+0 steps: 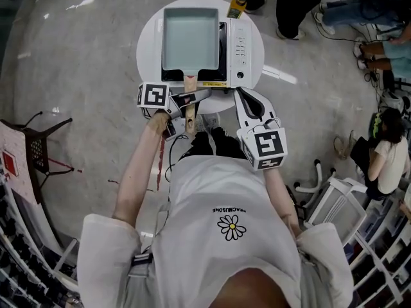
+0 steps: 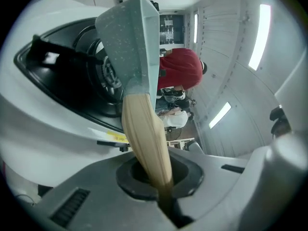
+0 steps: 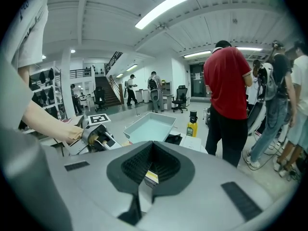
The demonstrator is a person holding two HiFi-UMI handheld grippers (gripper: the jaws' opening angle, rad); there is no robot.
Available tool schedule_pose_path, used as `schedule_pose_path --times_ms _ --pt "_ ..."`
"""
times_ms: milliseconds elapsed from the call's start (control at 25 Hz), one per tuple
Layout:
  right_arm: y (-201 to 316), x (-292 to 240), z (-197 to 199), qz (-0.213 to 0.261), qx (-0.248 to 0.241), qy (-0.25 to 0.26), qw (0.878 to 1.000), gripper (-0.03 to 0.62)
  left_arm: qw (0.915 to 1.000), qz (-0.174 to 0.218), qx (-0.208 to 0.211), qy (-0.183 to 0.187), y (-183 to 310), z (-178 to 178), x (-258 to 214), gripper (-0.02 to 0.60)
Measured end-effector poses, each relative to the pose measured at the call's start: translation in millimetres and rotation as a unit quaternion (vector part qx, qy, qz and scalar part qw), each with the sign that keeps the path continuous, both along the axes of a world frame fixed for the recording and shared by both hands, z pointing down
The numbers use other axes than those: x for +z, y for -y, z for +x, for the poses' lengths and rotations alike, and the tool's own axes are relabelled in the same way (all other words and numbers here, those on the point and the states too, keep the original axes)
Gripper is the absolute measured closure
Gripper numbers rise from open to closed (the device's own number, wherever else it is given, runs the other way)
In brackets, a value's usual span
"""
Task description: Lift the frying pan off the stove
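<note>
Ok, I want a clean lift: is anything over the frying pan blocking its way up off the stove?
Nothing visible does. The left gripper is shut on the handle of the frying pan; the bottle stands beside the stove.

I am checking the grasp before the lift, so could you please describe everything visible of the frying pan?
The frying pan is rectangular and shallow with straight walls, pale grey-green, speckled and empty. A light wooden handle runs from one short side toward the person. The left claw is shut on that handle. The pan lies over the white stove on the round table; whether it touches the burner cannot be told.
</note>
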State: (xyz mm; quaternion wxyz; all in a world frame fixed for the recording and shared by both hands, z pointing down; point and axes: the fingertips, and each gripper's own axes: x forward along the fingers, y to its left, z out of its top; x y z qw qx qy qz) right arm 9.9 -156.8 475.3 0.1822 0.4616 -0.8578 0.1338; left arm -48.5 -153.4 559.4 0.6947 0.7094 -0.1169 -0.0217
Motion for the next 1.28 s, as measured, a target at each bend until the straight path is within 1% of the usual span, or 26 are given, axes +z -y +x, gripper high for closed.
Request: schedule_pose_path --times_ms 40,160,240,320,480,600,640,720,760,800,880,920,1040,1280 --pt "1 -3 -1 0.003 -0.002 0.0 1.0 0.591 1.0 0.008 -0.003 -0.002 3 -1 -7 0.584" --pt "9 -11 -6 0.018 -0.012 0.002 1.0 0.591 0.999 0.044 -0.004 0.007 15 -4 -26 0.584" --pt "14 -18 -9 0.033 -0.02 0.004 0.999 0.591 0.9969 0.076 -0.002 0.021 23 -8 -38 0.584" --pt "18 -27 -12 0.05 -0.026 0.005 0.998 0.591 0.9946 0.1 0.0 0.028 28 -8 -53 0.584" --pt "28 -51 -22 0.084 -0.036 0.013 0.996 0.591 0.9931 0.116 -0.015 0.005 36 -8 -92 0.583" --pt "36 -67 -26 0.108 -0.045 0.016 0.993 0.591 0.9865 0.161 -0.015 0.023 47 -9 -115 0.583" --pt "37 -72 -27 0.114 -0.047 0.017 0.992 0.591 0.9853 0.169 -0.017 0.017 48 -8 -124 0.583" --pt "35 -79 -28 0.12 -0.048 0.021 0.991 0.591 0.986 0.165 -0.022 -0.006 45 -6 -141 0.583" --pt "34 -82 -29 0.123 -0.049 0.024 0.991 0.591 0.9853 0.169 -0.022 -0.01 44 -6 -148 0.583" --pt "35 -85 -31 0.128 -0.05 0.027 0.99 0.591 0.9824 0.186 -0.02 -0.003 45 -8 -154 0.583" --pt "40 -93 -36 0.142 -0.053 0.033 0.988 0.591 0.9716 0.235 -0.013 0.02 53 -14 -168 0.583" --pt "43 -98 -38 0.148 -0.054 0.037 0.987 0.591 0.967 0.253 -0.013 0.027 55 -15 -176 0.583" --pt "46 -113 -41 0.165 -0.058 0.045 0.984 0.591 0.9578 0.285 -0.019 0.034 57 -15 -201 0.583" --pt "52 -136 -39 0.187 -0.053 0.053 0.98 0.591 0.938 0.34 -0.026 0.06 49 -14 -240 0.583"
